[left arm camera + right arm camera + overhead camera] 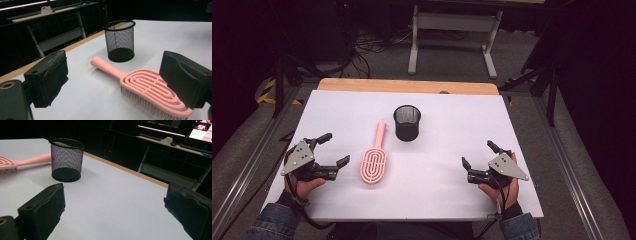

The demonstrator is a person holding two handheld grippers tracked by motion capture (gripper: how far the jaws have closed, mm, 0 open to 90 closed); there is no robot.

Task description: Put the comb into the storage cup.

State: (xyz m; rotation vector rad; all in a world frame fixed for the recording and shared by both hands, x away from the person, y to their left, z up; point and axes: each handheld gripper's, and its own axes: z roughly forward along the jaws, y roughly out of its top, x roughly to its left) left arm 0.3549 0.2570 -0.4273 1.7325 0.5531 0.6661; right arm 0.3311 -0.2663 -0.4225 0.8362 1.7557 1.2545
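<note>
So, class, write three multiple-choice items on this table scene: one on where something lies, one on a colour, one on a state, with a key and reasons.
1. Where does the pink hairbrush lie?
A. inside the cup
B. on the white table, beside the black mesh cup
C. between the right gripper's jaws

2. What colour is the mesh cup?
A. black
B. pink
C. white

3. How do the left gripper and the right gripper stand?
A. both open, holding nothing
B. both shut on the brush
C. left shut on the cup

Key:
1 B, the brush lies flat on the table with its handle towards the cup.
2 A, its mesh is black in every view.
3 A, both pairs of jaws stand apart over bare table.
</note>
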